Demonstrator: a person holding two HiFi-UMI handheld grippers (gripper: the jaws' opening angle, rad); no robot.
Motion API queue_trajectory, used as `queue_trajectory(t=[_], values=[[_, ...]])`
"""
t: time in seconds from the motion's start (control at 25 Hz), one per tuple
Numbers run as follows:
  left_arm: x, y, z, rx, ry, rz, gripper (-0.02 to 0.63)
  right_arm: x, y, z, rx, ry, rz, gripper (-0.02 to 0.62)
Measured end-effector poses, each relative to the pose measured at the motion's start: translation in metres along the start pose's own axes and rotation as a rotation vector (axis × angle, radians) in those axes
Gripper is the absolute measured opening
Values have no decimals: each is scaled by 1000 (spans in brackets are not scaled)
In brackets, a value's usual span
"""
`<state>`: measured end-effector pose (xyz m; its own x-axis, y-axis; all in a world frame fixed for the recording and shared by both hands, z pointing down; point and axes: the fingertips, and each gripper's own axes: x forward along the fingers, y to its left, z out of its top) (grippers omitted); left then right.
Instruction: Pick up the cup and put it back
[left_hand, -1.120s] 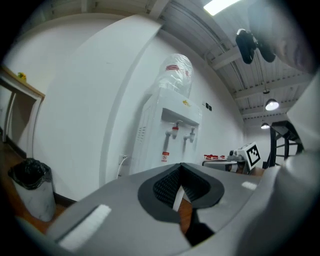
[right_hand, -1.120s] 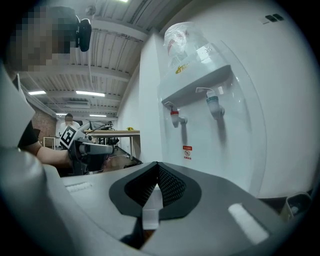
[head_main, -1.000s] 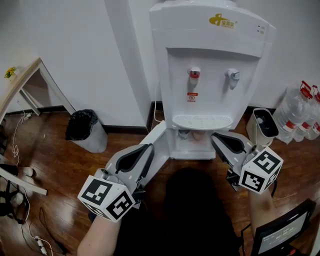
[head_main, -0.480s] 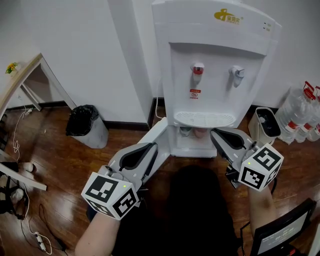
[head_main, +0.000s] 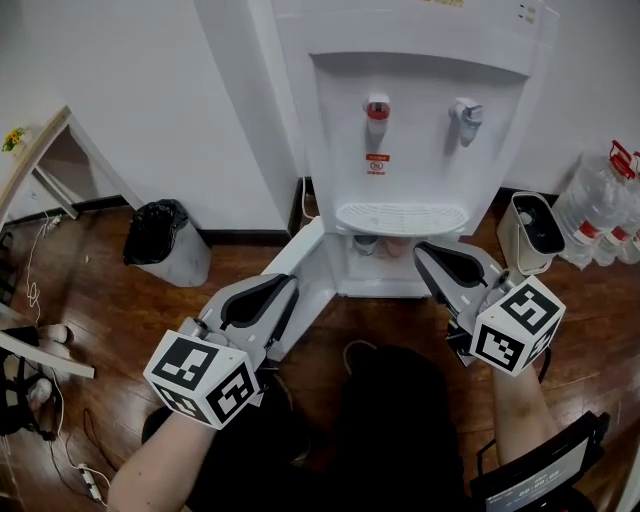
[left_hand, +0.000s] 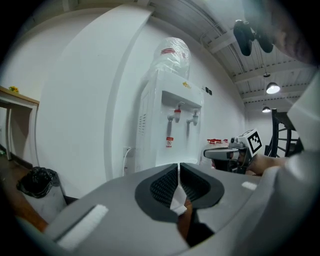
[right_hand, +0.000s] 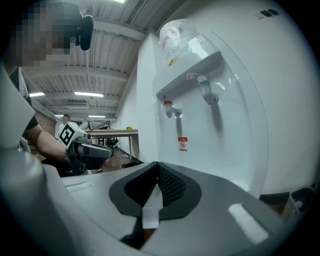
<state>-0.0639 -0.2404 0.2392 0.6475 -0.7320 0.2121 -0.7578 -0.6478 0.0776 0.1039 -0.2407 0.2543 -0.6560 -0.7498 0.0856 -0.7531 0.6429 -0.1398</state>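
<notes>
Cup (head_main: 367, 243) under far dispenser (head_main: 420, 120), untouched; pick + return left. Your L gripper (head_main: 288, 285) slightly spread, R gripper (head_main: 422, 252) pressed together, both empty.

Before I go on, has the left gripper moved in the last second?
Cannot tell: the left gripper sits slightly lower against the dispenser's drip tray, but so does the right gripper, so the view may have shifted.
</notes>
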Motion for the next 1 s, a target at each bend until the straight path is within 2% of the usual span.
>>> queue_trajectory(t=[0.32,0.52,0.68,0.8,1.0], values=[[44,-5,-61,99,24,0,212,9,-20,-68,76,0,-41,3],[71,3,-105,33,21,23,212,20,-46,-116,100,40,-74,6],[93,5,-137,23,37,26,212,27,-67,-145,98,52,-129,19],[108,5,-164,-2,61,21,212,35,-79,-167,103,51,-160,55],[132,1,-210,38,143,-19,212,46,-92,-213,120,78,-208,169]])
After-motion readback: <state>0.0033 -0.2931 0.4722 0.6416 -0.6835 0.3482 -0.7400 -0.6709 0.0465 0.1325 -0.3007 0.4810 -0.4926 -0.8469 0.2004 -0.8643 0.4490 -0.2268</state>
